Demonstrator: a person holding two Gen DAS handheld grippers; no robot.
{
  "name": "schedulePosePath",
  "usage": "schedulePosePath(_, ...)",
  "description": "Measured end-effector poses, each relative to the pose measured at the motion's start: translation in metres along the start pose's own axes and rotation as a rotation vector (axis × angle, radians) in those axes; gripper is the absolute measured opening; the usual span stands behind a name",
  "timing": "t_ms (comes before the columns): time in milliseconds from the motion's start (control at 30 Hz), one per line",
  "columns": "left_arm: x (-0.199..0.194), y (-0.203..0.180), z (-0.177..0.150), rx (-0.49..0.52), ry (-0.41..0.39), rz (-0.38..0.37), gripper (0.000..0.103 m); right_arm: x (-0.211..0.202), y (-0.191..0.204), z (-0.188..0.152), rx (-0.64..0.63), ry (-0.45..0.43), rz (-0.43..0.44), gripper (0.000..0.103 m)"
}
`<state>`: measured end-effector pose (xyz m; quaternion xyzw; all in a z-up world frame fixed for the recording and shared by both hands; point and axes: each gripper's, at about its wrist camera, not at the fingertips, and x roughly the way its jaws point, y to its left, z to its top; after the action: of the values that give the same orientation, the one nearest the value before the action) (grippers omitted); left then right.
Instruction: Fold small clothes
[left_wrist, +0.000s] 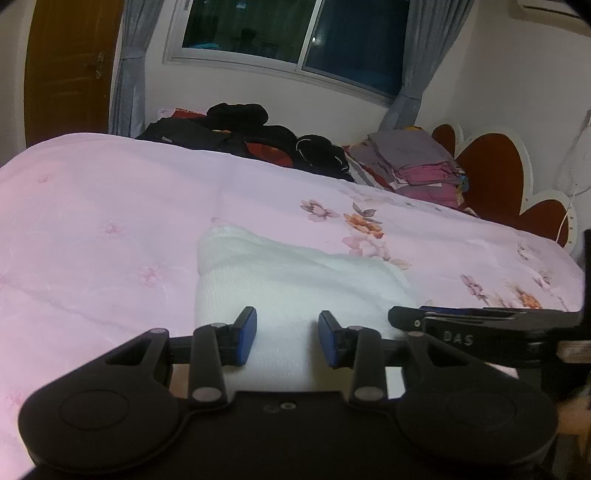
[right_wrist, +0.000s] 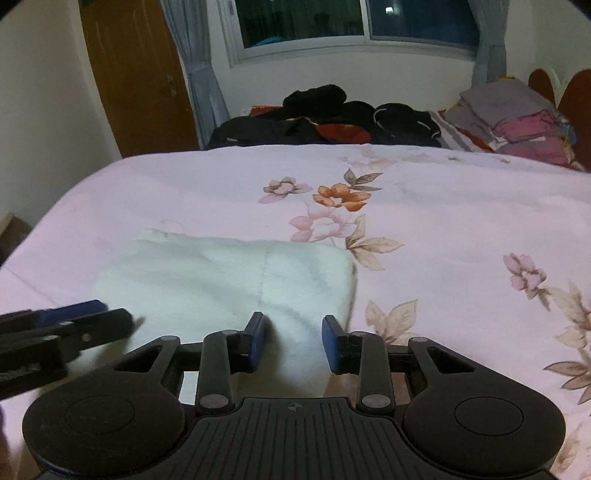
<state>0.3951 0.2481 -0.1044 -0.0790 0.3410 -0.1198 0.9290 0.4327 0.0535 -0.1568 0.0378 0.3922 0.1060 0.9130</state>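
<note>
At the lower centre of both frames, the white cloth (left_wrist: 295, 280) lies on the bed (left_wrist: 110, 206), apparently half-folded; the left gripper (left_wrist: 287, 338) and right gripper (right_wrist: 293, 341) stand open over its near edge.

Cloth (right_wrist: 229, 280): white, fuzzy, soft knit, matt.
Quilt (right_wrist: 443, 206): pink printed cotton-like fabric, smooth, matt, stitched seams.
Left gripper (left_wrist: 287, 338): black matt plastic, blue rubbery pads (left_wrist: 248, 334), metal pivot pins.
Right gripper (right_wrist: 293, 341): same; ribbed black plastic body.
Door (right_wrist: 136, 74): brown wood, slightly glossy.
Curtains (left_wrist: 129, 66): grey cloth.
</note>
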Motion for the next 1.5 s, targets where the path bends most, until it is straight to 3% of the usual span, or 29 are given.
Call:
schedulePosePath(133, -0.020, -0.003, -0.006, 0.015, 0.015, 0.000, 0.037, -0.013, -0.001, 0.001, 0.018, -0.002, -0.006, 0.033)
schedulePosePath(233, -0.034, -0.006, -0.013, 0.035, 0.030, -0.004, 0.037, -0.043, 0.009, -0.005, 0.018, -0.041, 0.039, 0.033)
schedulePosePath(467, -0.055, -0.012, -0.048, 0.040, 0.120, -0.035, 0.040, -0.092, 0.031, -0.046, -0.014, -0.030, 0.085, 0.033)
schedulePosePath(600, -0.057, -0.013, -0.067, 0.024, 0.140, -0.045, 0.040, -0.091, 0.032, -0.073, -0.035, 0.031, 0.027, 0.033)
schedulePosePath(700, -0.059, -0.015, -0.071, 0.041, 0.141, -0.042, 0.040, -0.085, 0.020, -0.089, 0.026, 0.083, -0.009, 0.033)
schedulePosePath(1100, -0.073, -0.025, -0.085, 0.118, 0.136, -0.042, 0.041, -0.098, 0.026, -0.113, -0.014, 0.077, -0.078, 0.032)
schedulePosePath(1200, -0.075, -0.027, -0.083, 0.129, 0.141, -0.028, 0.042, -0.098, 0.022, -0.113, 0.033, 0.084, -0.070, 0.032)
schedulePosePath(1300, -0.078, -0.030, -0.079, 0.122, 0.143, -0.017, 0.052, -0.100, 0.025, -0.113, 0.003, 0.085, -0.078, 0.032)
schedulePosePath(1367, -0.081, -0.034, -0.078, 0.118, 0.135, -0.002, 0.064, -0.100, 0.026, -0.113, -0.006, 0.089, -0.078, 0.032)
schedulePosePath(1500, -0.087, -0.040, -0.076, 0.128, 0.105, 0.049, 0.074, -0.100, 0.030, -0.116, -0.054, 0.073, -0.089, 0.032)
